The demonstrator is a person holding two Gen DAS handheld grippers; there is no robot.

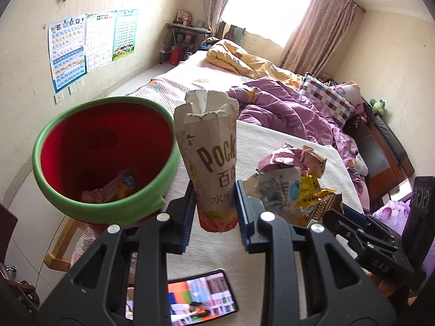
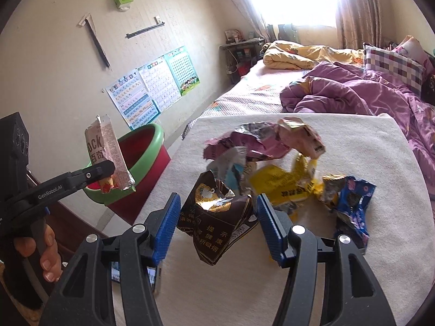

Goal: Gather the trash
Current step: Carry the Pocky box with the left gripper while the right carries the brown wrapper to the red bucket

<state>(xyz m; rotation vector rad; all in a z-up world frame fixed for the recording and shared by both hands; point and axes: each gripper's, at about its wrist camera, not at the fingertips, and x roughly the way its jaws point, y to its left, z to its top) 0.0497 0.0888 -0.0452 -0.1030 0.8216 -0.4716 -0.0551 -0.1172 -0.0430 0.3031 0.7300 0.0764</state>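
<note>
Pocky box (image 1: 214,163) sits clamped in the left gripper (image 1: 216,206) beside the bin (image 1: 103,203); right gripper's (image 2: 218,225) wide-open jaws flank a brown cigarette pack (image 2: 217,217).

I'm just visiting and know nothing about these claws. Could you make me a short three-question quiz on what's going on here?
1. True or false: the left claw grips the Pocky box.
2. What lies between the open right claw fingers: A) brown cigarette pack, B) phone, C) pillow?
3. Fill in: the bin has a ____ rim and already holds wrappers.

Key: 1 true; 2 A; 3 green.
</note>
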